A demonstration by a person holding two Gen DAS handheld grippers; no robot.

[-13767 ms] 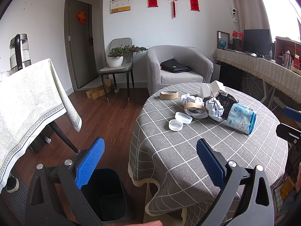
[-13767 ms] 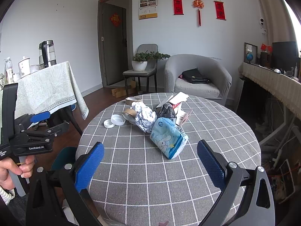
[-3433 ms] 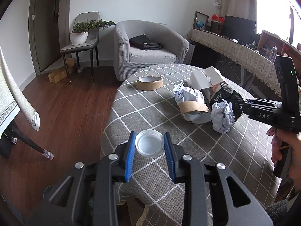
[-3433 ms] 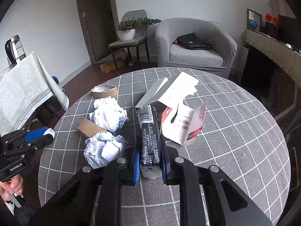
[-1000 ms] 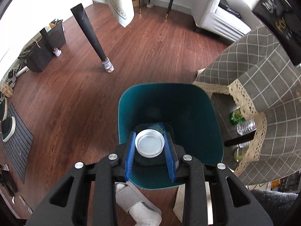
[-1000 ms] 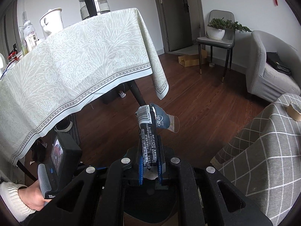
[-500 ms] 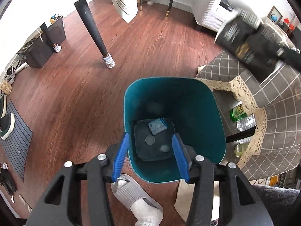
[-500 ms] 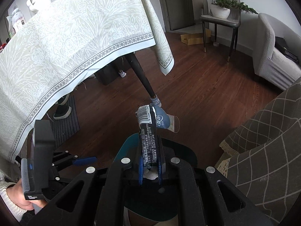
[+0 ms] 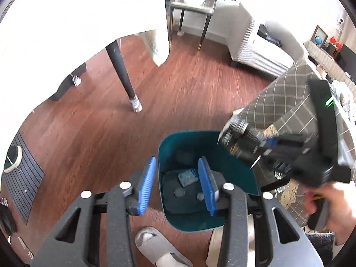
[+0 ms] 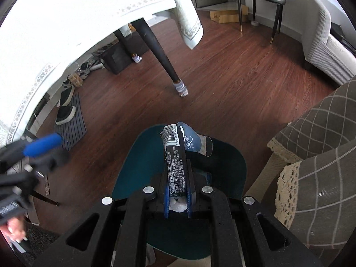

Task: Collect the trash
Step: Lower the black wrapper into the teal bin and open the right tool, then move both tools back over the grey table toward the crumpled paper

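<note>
A teal trash bin [image 9: 231, 171] stands on the wood floor beside the grey checked table. My left gripper [image 9: 176, 185] is open and empty, over the bin's left rim. A blue packet [image 9: 187, 177] and two caps [image 9: 179, 192] lie on the bin's floor. My right gripper [image 10: 177, 194] is shut on a black wrapper [image 10: 175, 162] with a barcode and holds it above the bin [image 10: 133, 166]. In the left wrist view the right gripper [image 9: 270, 141] with the wrapper [image 9: 239, 138] hangs over the bin's right rim.
The grey checked table [image 9: 287, 102] with lace trim [image 10: 289, 182] is right of the bin. A second table's dark leg [image 10: 164, 62] stands on the floor beyond. A grey slipper [image 9: 155, 247] lies below the bin. Shoes and a striped mat [image 10: 71, 120] are at left.
My left gripper opened and let the white cap fall into the bin, then shifted left. My right gripper with the wrapper has come over the bin.
</note>
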